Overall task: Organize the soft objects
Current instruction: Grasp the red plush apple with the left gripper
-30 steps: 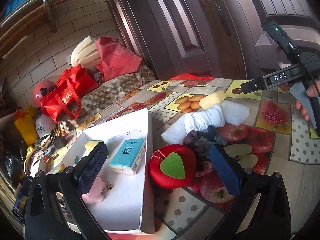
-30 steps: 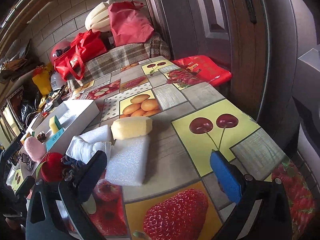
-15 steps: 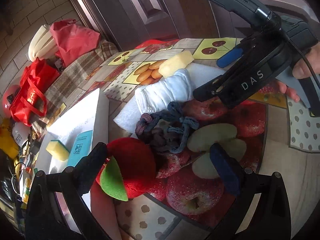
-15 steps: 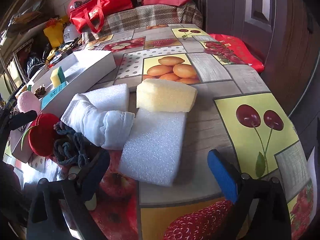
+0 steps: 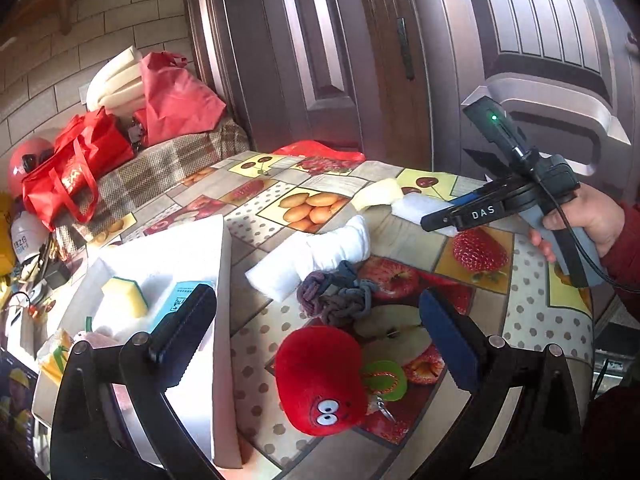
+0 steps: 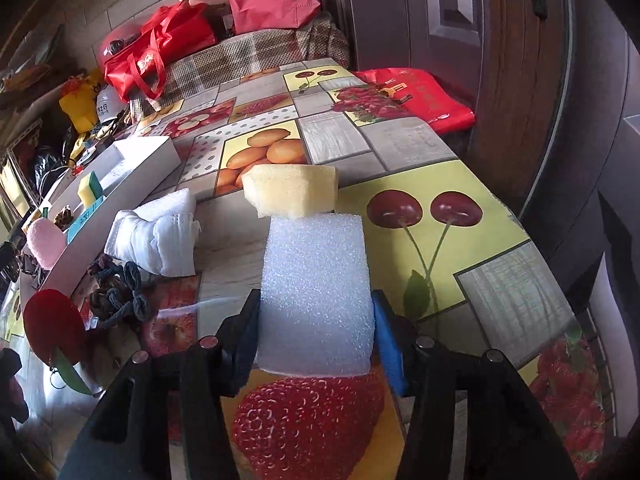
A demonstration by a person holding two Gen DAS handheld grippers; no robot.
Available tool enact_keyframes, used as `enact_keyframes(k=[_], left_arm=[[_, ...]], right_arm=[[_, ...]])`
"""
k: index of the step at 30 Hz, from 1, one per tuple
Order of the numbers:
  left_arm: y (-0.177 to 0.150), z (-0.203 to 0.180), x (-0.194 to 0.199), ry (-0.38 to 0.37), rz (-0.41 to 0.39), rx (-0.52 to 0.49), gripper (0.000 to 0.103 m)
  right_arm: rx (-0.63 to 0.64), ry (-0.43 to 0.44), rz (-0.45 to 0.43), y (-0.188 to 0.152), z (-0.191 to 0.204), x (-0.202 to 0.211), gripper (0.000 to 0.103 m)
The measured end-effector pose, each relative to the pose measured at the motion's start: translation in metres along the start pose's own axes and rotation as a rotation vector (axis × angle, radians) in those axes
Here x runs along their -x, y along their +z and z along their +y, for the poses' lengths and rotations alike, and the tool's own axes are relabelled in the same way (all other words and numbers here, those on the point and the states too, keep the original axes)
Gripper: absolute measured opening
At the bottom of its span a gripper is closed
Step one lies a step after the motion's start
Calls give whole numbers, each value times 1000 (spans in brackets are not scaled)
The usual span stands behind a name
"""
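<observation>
My right gripper [image 6: 316, 308] has the white foam block [image 6: 316, 280] between its pads, which press both sides while the jaws are still closing. A yellow sponge block [image 6: 292, 192] touches the foam's far end. In the left wrist view a hand holds that right gripper [image 5: 440, 216] at the foam block [image 5: 416, 204]. My left gripper [image 5: 312, 308] is open, empty, above a red plush toy [image 5: 320, 380] and knotted hair ties [image 5: 336, 296]. A rolled white cloth [image 5: 320, 248] lies beyond them. The white box [image 5: 192, 248] holds a yellow sponge [image 5: 124, 296] and a blue packet [image 5: 180, 296].
The fruit-print tablecloth [image 6: 400, 140] ends at a dark wooden door on the right. A red bag [image 6: 420, 92] lies at the far corner. Red bags [image 5: 72, 168] and clutter pile up on the plaid bench at the left. A pink plush [image 6: 44, 240] sits at the box.
The right gripper moved onto the white foam block and its jaws came in against it. The left gripper drew back and up; the red plush now lies face-up between its open fingers.
</observation>
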State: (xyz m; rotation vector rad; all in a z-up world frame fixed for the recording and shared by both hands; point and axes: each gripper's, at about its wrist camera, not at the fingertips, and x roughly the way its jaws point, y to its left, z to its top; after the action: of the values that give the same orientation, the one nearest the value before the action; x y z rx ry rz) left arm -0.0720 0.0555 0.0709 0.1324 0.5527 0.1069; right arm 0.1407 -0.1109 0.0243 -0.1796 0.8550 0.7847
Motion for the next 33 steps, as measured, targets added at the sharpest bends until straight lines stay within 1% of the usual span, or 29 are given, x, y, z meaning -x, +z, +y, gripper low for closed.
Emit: enact_keyframes(k=[2, 4, 7, 9, 12, 14, 16, 19, 24, 27, 29, 31, 32, 33], left_arm=[[2, 8, -8, -34, 43, 29, 102], [2, 3, -12, -63, 59, 17, 102], [-7, -8, -19, -66, 110, -11, 103], [-15, -12, -21, -76, 151, -4, 102], [-26, -12, -2, -113, 142, 32, 102], [-33, -6, 14, -125, 129, 69, 102], [-40, 1, 27, -134, 135, 111, 102], [-50, 4, 39, -188, 152, 145, 102], [-53, -16, 32, -223, 191, 82, 102], [-46, -28, 26, -253, 182, 53, 102], [-43, -37, 19, -261, 202, 15, 102], [-44, -47, 11, -257, 243, -37, 102], [-45, -51, 7, -252, 268, -56, 100], [-46, -54, 3, -244, 288, -71, 89]], right_arm=[[-22, 15, -9, 0, -3, 1, 52], [-20, 14, -8, 0, -2, 2, 52], [-4, 16, -4, 0, 3, 1, 52], [3, 19, -1, 0, 4, 0, 52], [8, 24, 0, 0, 3, 0, 52], [10, 27, 2, 0, 4, 0, 53], [15, 30, 4, 1, 5, -1, 52], [23, 28, 5, 0, 7, -2, 53], [26, 26, 6, 0, 8, -2, 53], [30, 22, 6, -1, 9, -2, 53], [32, 22, 8, -1, 9, -2, 52], [30, 25, 8, -1, 9, -3, 52], [28, 27, 8, -1, 8, -3, 52], [27, 29, 8, -1, 8, -2, 52]])
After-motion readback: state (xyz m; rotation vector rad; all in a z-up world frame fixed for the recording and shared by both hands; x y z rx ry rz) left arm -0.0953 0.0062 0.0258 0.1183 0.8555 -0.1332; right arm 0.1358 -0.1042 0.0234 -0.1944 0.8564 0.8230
